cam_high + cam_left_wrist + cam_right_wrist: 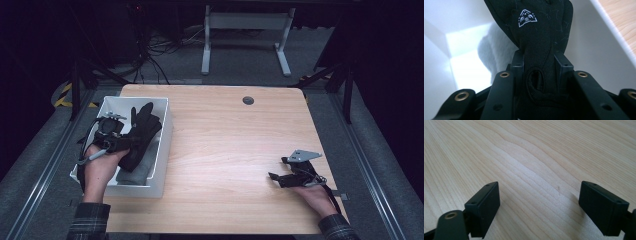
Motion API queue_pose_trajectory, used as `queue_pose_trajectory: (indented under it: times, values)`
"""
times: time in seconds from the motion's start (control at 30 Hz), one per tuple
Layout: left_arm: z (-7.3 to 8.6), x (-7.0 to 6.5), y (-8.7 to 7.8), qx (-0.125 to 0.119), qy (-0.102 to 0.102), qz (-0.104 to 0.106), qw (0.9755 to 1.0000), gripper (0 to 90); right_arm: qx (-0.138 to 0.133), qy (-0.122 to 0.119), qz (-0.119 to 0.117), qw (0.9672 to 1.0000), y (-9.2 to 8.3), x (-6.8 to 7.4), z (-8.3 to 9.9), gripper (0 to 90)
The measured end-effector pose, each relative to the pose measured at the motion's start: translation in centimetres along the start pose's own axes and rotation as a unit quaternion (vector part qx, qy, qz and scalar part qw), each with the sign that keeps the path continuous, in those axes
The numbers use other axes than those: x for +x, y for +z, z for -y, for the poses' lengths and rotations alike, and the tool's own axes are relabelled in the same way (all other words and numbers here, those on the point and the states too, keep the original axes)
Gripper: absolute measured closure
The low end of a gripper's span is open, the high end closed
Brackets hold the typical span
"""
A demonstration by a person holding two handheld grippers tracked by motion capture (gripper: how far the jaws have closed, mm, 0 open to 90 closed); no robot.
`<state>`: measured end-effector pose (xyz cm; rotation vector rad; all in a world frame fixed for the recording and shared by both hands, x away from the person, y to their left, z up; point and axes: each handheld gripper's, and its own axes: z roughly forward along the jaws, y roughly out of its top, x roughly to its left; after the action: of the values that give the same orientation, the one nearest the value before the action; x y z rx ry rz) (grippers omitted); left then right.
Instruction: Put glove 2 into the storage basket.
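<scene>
A black glove (144,126) with a small white logo (527,17) hangs over the white bin (165,131) at the table's left side. My left gripper (124,142) is shut on the glove's cuff (537,82), and the jaws press it from both sides. A grey folded cloth (137,172) lies in the bin under the glove, pale behind it in the left gripper view (495,53). Low over the bare wood at the table's right front, my right gripper (276,169) holds its jaws wide apart with nothing between them (539,207).
The wooden table (230,145) has a round cable hole (248,100) near its far edge. Beyond the table stand a white desk frame (245,35) and loose cables (155,50) on the dark floor.
</scene>
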<state>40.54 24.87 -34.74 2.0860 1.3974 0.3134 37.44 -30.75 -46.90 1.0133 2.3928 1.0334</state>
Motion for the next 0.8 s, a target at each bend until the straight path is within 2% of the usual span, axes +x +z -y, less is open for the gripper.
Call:
queue_pose_trajectory:
  times: [0.27, 0.33, 0.43, 0.6, 0.7, 0.8]
  values:
    - [1.3, 0.9, 2.1, 0.022, -0.017, -0.013, 0.9995, 65.9, 0.000, 0.000, 0.001, 1.0000, 0.0, 0.0, 0.0, 17.5]
    - [1.6, 1.0, 2.4, 0.026, -0.018, -0.013, 0.9994, 60.7, 0.000, 0.001, 0.001, 1.0000, 0.0, 0.0, 0.0, 17.4]
    - [1.6, 1.2, 2.6, 0.027, -0.021, -0.017, 0.9993, 47.5, 0.000, 0.002, 0.001, 1.0000, 0.0, 0.0, 0.0, 17.3]
    - [1.5, 1.3, 2.5, 0.017, -0.019, -0.033, 0.9991, 29.4, 0.000, 0.002, 0.002, 1.0000, 0.0, 0.0, 0.0, 17.3]
    - [1.3, 1.4, 2.1, 0.005, -0.019, -0.038, 0.9991, 23.0, 0.000, 0.002, 0.002, 1.0000, 0.0, 0.0, 0.0, 17.3]
    - [0.8, 1.2, 1.2, -0.011, -0.009, -0.034, 0.9993, 20.8, 0.000, 0.002, 0.002, 1.0000, 0.0, 0.0, 0.0, 17.2]
